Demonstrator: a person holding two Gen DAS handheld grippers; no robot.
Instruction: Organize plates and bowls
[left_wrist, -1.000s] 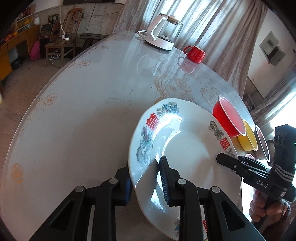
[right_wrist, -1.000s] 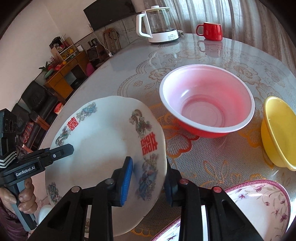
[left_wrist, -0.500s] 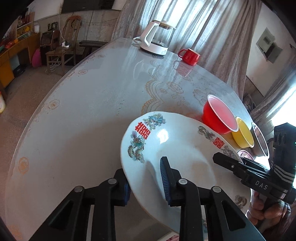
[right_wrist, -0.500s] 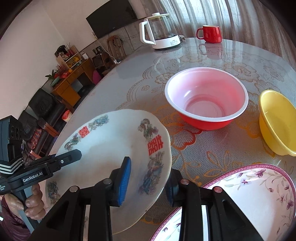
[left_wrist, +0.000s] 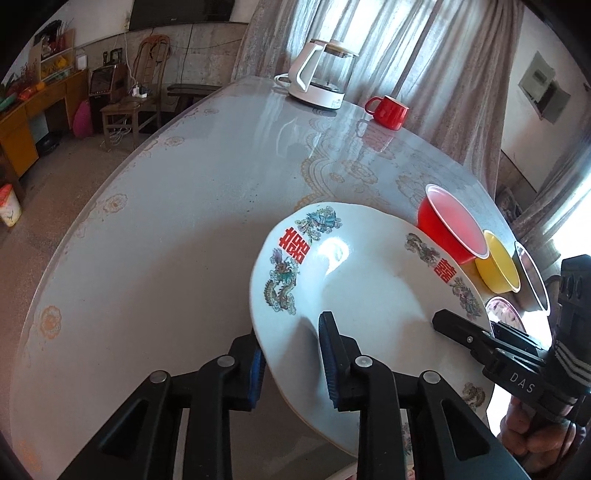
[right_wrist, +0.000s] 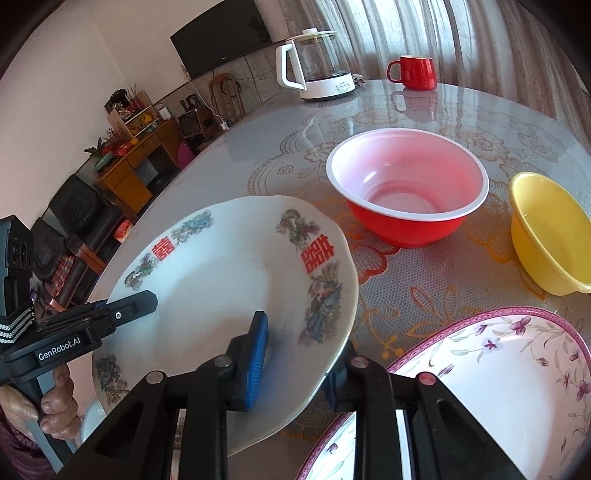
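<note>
Both tools clamped on one dragon-print plate (right_wrist: 236, 280): left tool (left_wrist: 291, 354) pinches its lower-left rim, right tool (right_wrist: 295, 354) its lower-right rim. Plate sits tilted and looks lifted off the worktop (left_wrist: 166, 206), centre of both frames. Nothing stacked yet by my read. Count: 2 plates, with the floral plate (right_wrist: 491, 380) lower right; 3 bowls: red bowl (right_wrist: 406, 192), yellow bowl (right_wrist: 550, 232), steel bowl (left_wrist: 532, 273). Mug and kettle irrelevant.

Floral plate (right_wrist: 498, 387) cropped by frame edge
</note>
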